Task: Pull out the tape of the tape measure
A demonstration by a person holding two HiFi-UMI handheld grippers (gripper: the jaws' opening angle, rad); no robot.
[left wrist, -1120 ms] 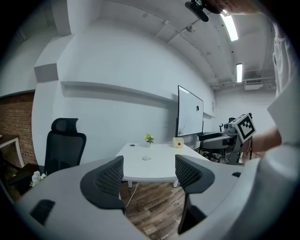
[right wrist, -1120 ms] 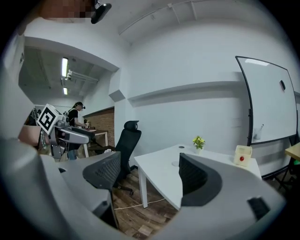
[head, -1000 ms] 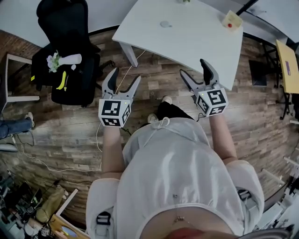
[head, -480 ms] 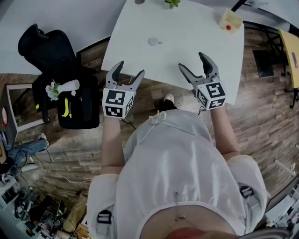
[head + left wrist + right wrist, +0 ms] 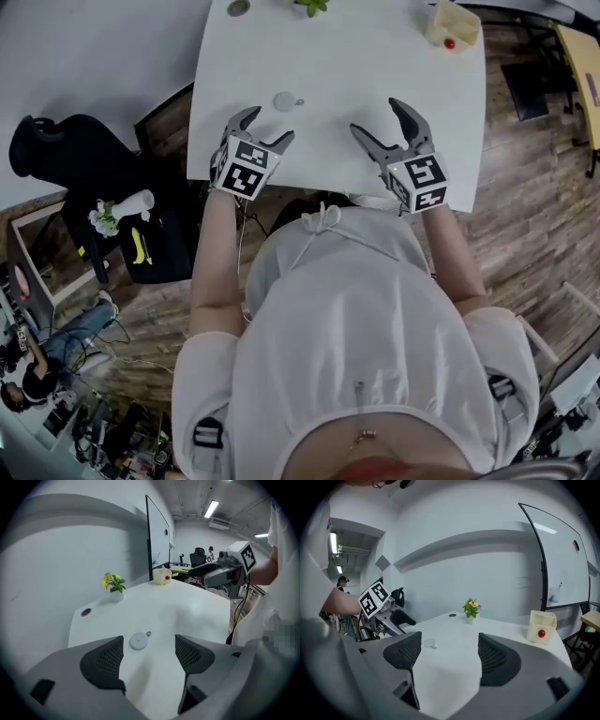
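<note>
A small round white tape measure [image 5: 284,100] with a little metal ring lies on the white table [image 5: 356,66]. In the left gripper view the tape measure [image 5: 139,641] sits just ahead, between the open jaws. My left gripper [image 5: 260,131] hovers over the table's near left edge, open and empty. My right gripper [image 5: 386,120] is open and empty over the near middle of the table, right of the tape measure. The right gripper view shows the tape measure [image 5: 430,643] at its left and the left gripper [image 5: 389,616] beyond it.
A small potted plant [image 5: 310,7] and a round cable hole [image 5: 238,7] are at the table's far side. A cream box with a red button [image 5: 446,26] stands at the far right. A black office chair [image 5: 89,178] holding a banana and flowers is left of the table.
The person has stepped up to the table. Both grippers, formerly over the wooden floor, now reach over the table's near edge; the tape measure is much closer to the left gripper.
</note>
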